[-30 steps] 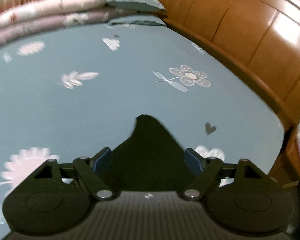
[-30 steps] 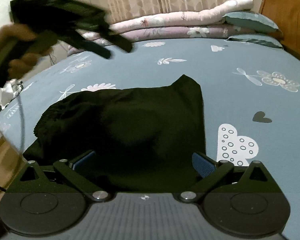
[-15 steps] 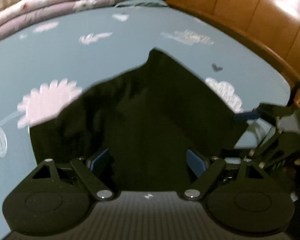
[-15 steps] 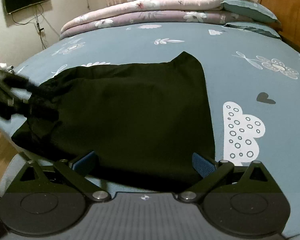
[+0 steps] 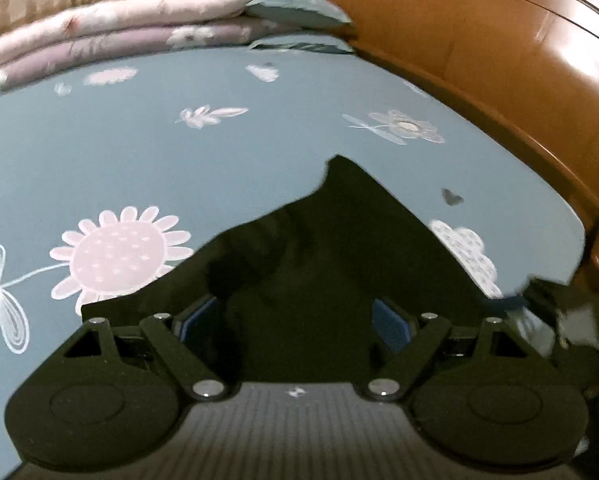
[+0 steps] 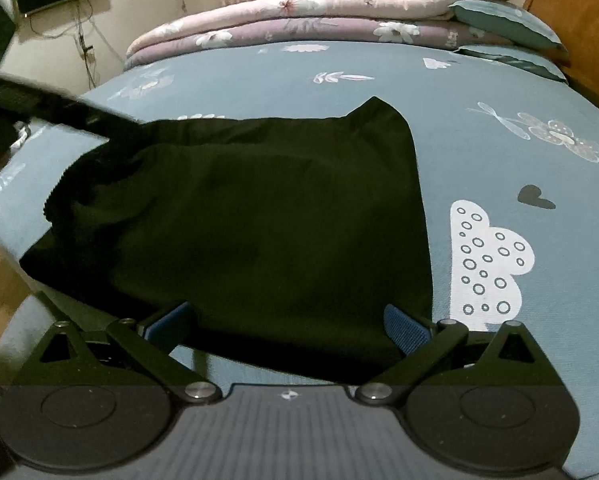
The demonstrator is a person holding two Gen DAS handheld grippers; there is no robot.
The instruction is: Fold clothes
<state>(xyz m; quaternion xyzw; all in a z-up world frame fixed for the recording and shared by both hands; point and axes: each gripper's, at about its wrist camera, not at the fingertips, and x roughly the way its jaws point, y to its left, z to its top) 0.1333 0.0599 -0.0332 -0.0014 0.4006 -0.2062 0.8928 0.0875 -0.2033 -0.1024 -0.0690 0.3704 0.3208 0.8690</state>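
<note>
The left gripper (image 5: pixel 295 316) is dropping toward the black garment (image 6: pixel 259 216) lying flat on the bed (image 6: pixel 479 152), jaws spread, gripping nothing; the right gripper (image 6: pixel 289 320) is hovering spread too, so folding is imminent.

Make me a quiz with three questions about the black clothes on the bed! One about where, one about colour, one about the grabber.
1. Where does the garment lie?
A. on the pillows
B. on the bedsheet
C. on the floor

2. What colour is the bedsheet?
A. red
B. yellow
C. grey-blue

3. How does the right gripper stand?
A. open, holding nothing
C. shut on a pillow
B. shut on the garment

Answers:
1 B, it is spread flat on the sheet near the bed's edge.
2 C, grey-blue with white flowers and a cloud.
3 A, its blue pads stand wide apart with no cloth pinched.
</note>
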